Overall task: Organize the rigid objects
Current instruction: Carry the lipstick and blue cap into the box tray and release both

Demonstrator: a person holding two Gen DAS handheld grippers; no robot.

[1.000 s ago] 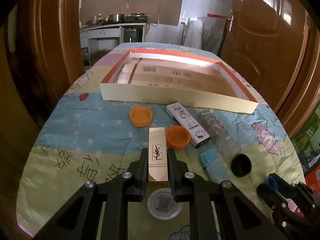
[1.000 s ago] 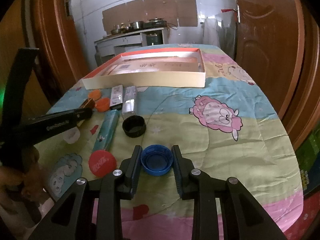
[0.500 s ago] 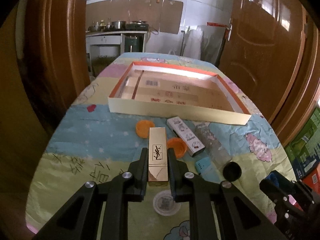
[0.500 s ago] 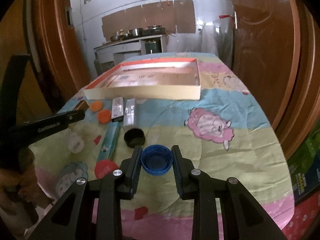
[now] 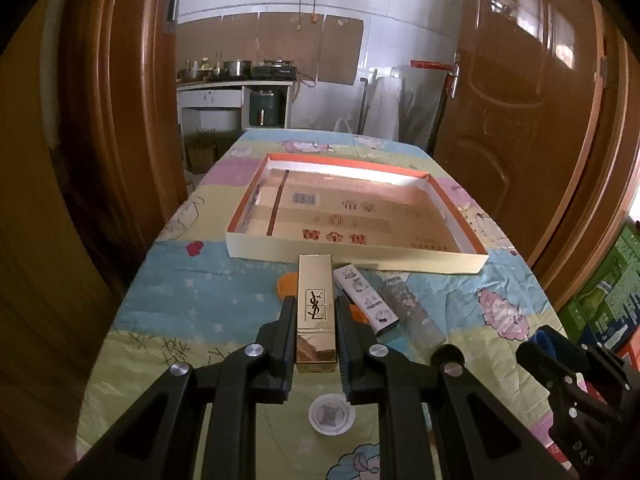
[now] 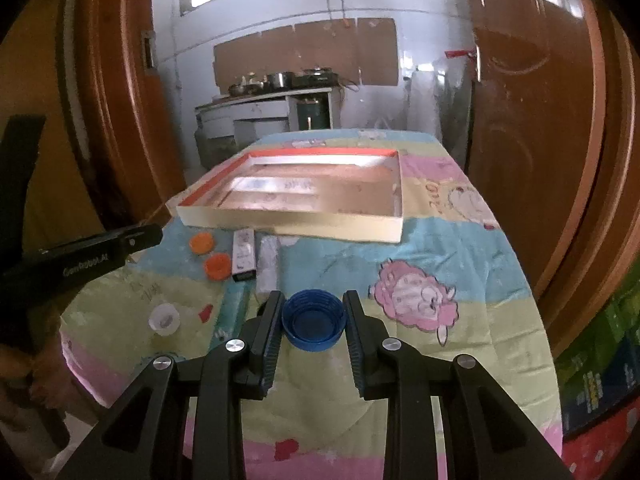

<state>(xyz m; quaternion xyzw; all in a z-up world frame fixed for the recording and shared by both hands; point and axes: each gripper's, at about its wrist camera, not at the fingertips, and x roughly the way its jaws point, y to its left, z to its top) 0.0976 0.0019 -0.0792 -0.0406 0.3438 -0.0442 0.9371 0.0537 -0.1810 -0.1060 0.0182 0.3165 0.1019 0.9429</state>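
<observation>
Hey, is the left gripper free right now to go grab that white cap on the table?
Probably not yet. The left gripper is shut on the gold lipstick box, so its jaws are occupied. The white cap lies uncovered just below it, otherwise unobstructed.

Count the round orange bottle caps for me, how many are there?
2. Both round orange plastic bottle caps lie on the cartoon-print cloth left of the white printed carton: one nearer the tray, one closer to the camera. Others could hide behind the claws.

PLACE: you're in a home | SIGNS: kitchen counter (image 5: 236,80) with pots (image 5: 237,67) at the far wall | wooden door (image 5: 520,92) on your right | table under a cartoon-print cloth (image 6: 432,280)
</observation>
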